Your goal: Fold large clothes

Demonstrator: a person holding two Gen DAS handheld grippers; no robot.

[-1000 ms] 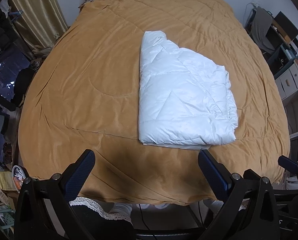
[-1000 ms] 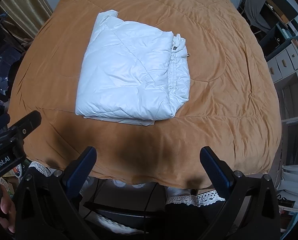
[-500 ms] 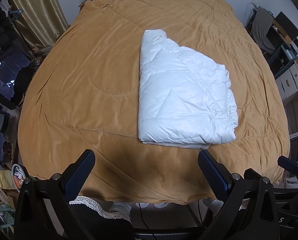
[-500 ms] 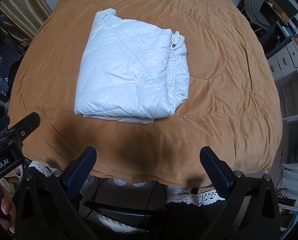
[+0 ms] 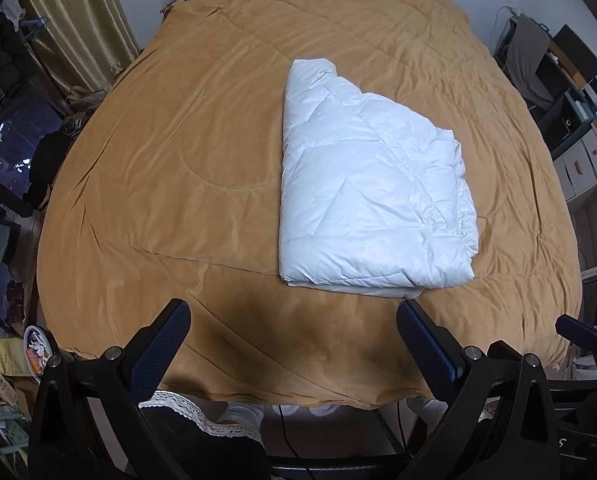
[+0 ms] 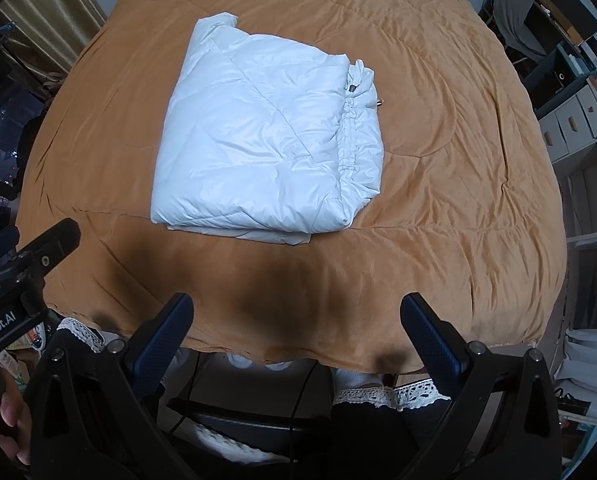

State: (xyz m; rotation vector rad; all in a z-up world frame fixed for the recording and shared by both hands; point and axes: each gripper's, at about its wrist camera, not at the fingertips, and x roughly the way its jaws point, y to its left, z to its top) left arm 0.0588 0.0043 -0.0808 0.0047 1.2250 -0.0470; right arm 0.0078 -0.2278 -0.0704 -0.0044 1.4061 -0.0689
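Note:
A white puffy jacket (image 5: 366,192) lies folded into a thick rectangle on the tan bedspread (image 5: 170,168); in the right wrist view the jacket (image 6: 266,136) shows its gathered hem on the right side. My left gripper (image 5: 294,328) is open and empty, held over the bed's near edge, short of the jacket. My right gripper (image 6: 298,320) is open and empty, also over the near edge, below the jacket. The left gripper's body (image 6: 22,272) shows at the left of the right wrist view.
Gold curtains (image 5: 74,36) hang at the far left. Shelves and drawers (image 5: 578,152) with a grey garment stand along the right of the bed. Clutter lies on the floor at the left (image 5: 6,360). The person's legs (image 6: 362,396) stand at the bed's foot.
Both grippers have drifted back slightly; the jacket sits a little higher in both views. The jacket itself has not moved and both grippers stay open.

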